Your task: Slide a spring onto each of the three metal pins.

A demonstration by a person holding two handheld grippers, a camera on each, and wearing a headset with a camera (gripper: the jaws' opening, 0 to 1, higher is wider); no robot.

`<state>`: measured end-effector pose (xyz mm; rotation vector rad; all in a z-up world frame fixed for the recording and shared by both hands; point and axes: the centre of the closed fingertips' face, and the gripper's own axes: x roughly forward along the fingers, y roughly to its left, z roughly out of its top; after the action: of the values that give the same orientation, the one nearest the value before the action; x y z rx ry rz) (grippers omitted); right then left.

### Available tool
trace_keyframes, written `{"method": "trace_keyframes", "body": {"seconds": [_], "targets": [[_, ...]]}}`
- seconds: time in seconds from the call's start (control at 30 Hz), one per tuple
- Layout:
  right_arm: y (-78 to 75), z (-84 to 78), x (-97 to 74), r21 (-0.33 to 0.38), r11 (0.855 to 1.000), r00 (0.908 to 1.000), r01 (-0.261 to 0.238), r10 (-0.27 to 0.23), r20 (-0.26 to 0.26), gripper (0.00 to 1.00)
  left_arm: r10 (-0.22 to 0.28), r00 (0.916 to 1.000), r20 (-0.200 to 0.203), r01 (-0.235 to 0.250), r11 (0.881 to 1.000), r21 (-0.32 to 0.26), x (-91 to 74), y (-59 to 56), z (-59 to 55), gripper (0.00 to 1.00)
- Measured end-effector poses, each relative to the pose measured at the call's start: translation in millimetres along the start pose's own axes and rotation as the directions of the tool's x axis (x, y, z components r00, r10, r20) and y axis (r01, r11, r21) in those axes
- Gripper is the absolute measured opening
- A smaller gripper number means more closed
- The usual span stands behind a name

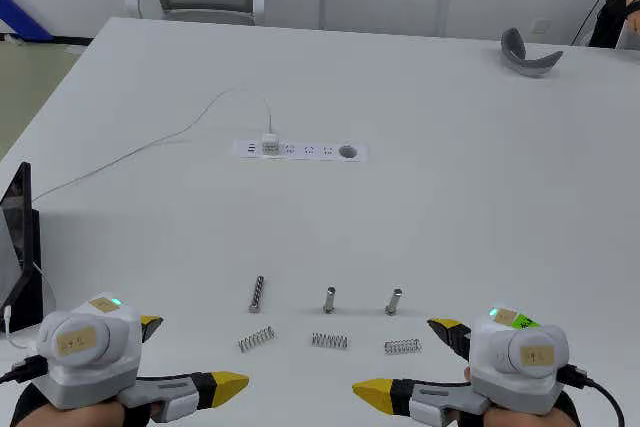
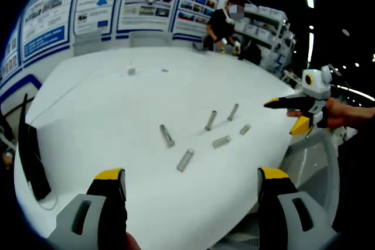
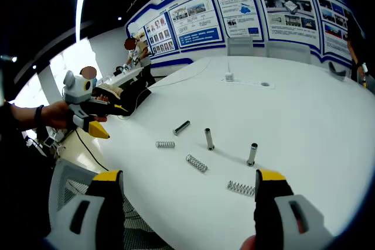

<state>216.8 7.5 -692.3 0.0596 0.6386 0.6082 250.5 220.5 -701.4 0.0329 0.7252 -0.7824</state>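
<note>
The three springs (image 1: 329,340) lie in a row on the table (image 1: 450,197), thin coils with long axes roughly 9-to-3, each at 6 o'clock of its pin (image 1: 329,299). The left pin (image 1: 257,293) lies toppled; the other two stand. The right spring (image 1: 402,346) lies just ahead of the right gripper (image 1: 408,360), the nearer tool. That gripper and the left gripper (image 1: 190,355) both gape empty.

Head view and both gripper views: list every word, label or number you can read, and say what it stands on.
No text can be read.
Wall posters: print too small and blurred to read.
Left sticker, on the left hand-held gripper: marks too small to read.
Right sticker, on the right hand-held gripper: marks too small to read.
Power strip: no readable marking.
</note>
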Motion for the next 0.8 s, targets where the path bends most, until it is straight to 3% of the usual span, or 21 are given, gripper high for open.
{"method": "trace_keyframes", "body": {"seconds": [0.8], "targets": [[-2.0,0.2,-2.9,0.007,1.0,1.0,0.007,-0.007,0.005,0.94,-0.013,0.9999,-0.003,0.014,1.0,0.011,6.1,-2.8,6.1,0.94]]}}
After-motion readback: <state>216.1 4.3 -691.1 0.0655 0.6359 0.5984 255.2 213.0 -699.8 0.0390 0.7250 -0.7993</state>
